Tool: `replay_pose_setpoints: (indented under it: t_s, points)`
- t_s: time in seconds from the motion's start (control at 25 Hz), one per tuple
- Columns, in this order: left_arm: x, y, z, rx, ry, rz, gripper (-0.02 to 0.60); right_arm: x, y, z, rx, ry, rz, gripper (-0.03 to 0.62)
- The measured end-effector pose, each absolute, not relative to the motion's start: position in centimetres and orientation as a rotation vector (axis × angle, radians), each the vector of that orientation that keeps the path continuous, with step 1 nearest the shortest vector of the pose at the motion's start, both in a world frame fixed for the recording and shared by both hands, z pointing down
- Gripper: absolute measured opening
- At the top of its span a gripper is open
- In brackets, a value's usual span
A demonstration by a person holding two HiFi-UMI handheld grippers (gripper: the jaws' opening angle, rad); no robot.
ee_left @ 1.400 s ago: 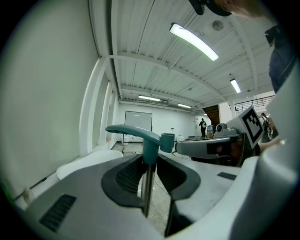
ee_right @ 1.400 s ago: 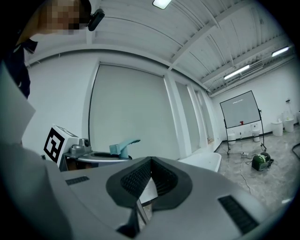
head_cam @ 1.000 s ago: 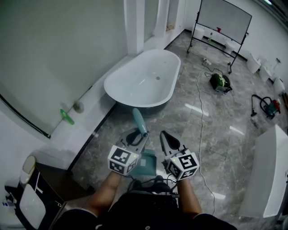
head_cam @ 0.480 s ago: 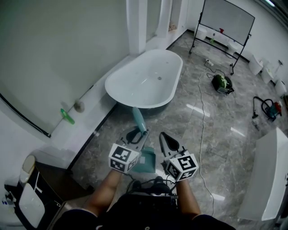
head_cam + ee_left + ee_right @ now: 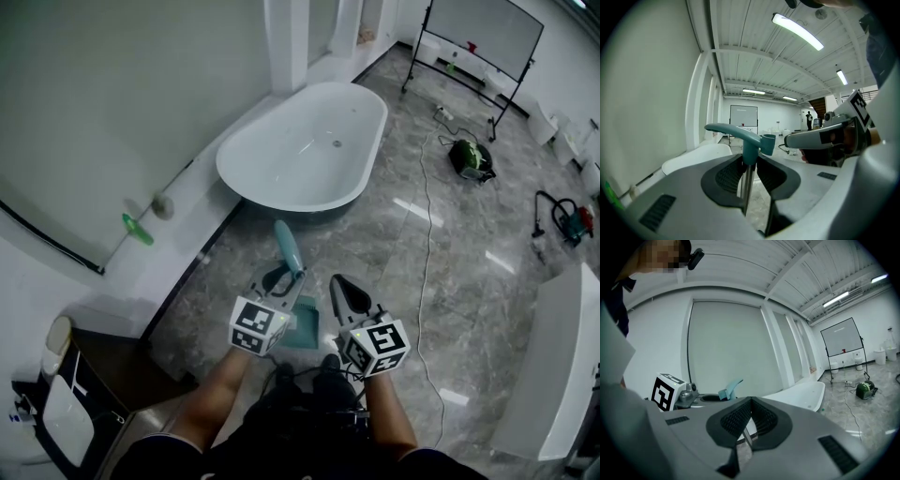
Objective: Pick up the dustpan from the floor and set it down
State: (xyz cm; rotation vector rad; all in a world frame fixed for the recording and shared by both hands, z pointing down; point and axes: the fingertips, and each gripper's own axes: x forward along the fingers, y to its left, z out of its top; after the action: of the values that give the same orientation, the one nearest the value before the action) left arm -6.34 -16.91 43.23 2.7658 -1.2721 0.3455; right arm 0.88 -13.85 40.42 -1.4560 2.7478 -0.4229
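Note:
A teal dustpan (image 5: 304, 330) with an upright stem and a teal grip (image 5: 288, 247) hangs low over the marble floor in front of me. My left gripper (image 5: 281, 279) is shut on the stem just under the grip. In the left gripper view the thin metal stem (image 5: 746, 187) runs between the dark pads, and the teal grip (image 5: 740, 135) stands above them. My right gripper (image 5: 345, 289) hovers beside it on the right, jaws shut with nothing held; its pads (image 5: 740, 418) meet in the right gripper view.
A white bathtub (image 5: 300, 150) stands ahead by the wall. A cable (image 5: 421, 234) runs across the floor to a green vacuum (image 5: 472, 157). A whiteboard (image 5: 483, 28) stands far back, a white counter (image 5: 562, 366) at the right and a dark cabinet (image 5: 84, 394) at the left.
Both grippers have sunk a little toward the floor, and the dustpan has come down with the left one. The jaws look unchanged.

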Motion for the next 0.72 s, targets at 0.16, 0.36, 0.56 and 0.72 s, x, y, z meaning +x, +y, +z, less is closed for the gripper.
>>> replay_pose_setpoints:
  t_s: [0.16,0.36,0.56,0.72]
  points:
    - [-6.1,-18.1,46.9,2.754,-1.266,0.43,0.106,1.5,-15.1,42.6,-1.477,2.762,-0.458,0.006]
    - [-5.6,-20.2,52.3,2.715,-1.25,0.545,0.106,2.7,-16.9,46.0,-1.503,2.765,-0.55,0.006]
    - [-4.5,-22.6,57.7,2.681,-1.226,0.643,0.107,4.4,-18.8,49.7,-1.541,2.795,-0.609,0.006]
    - [-3.6,-25.1,61.8,2.655,-1.241,0.701,0.106,5.6,-20.6,52.6,-1.557,2.798,-0.649,0.006]
